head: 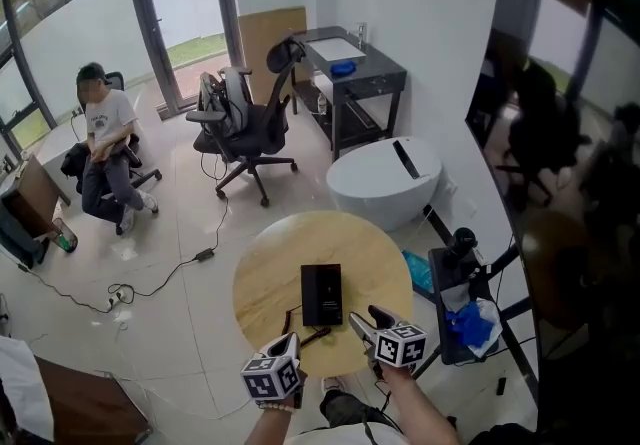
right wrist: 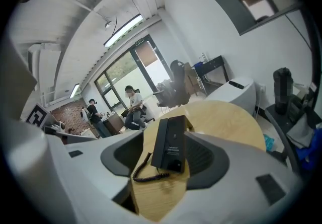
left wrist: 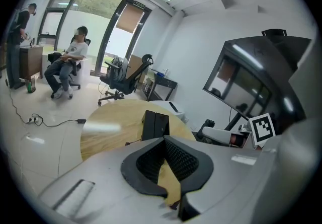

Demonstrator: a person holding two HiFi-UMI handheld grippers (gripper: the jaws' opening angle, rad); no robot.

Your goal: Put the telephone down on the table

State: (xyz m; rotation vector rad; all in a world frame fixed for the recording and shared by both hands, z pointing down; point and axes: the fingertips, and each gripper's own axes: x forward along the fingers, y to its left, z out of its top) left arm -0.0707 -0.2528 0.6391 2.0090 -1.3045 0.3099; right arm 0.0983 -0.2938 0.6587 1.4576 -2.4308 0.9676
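Jaws of the right gripper (head: 368,319) stand part open with nothing pressed between them. It hangs above the near edge of the bench (head: 270,268), just short of the telephone (head: 322,294) and not touching it. The left gripper (head: 292,341) sits beside it at the same edge, its jaws a little apart and empty, only the wood showing through the gap.

The telephone is a black set lying flat on the round wooden bench, near the middle and slightly toward the grippers. Its coiled cord (right wrist: 143,170) curls off the near end onto the wood.

Beyond the bench the floor (head: 180,323) is pale and glossy, with a cable (head: 165,278) trailing across it. A black office chair (head: 245,128) stands farther off, and a person (head: 108,148) sits on another chair by the tall windows. A black desk (head: 360,73) stands against the white wall. A large dark screen (head: 580,153) fills the right side.
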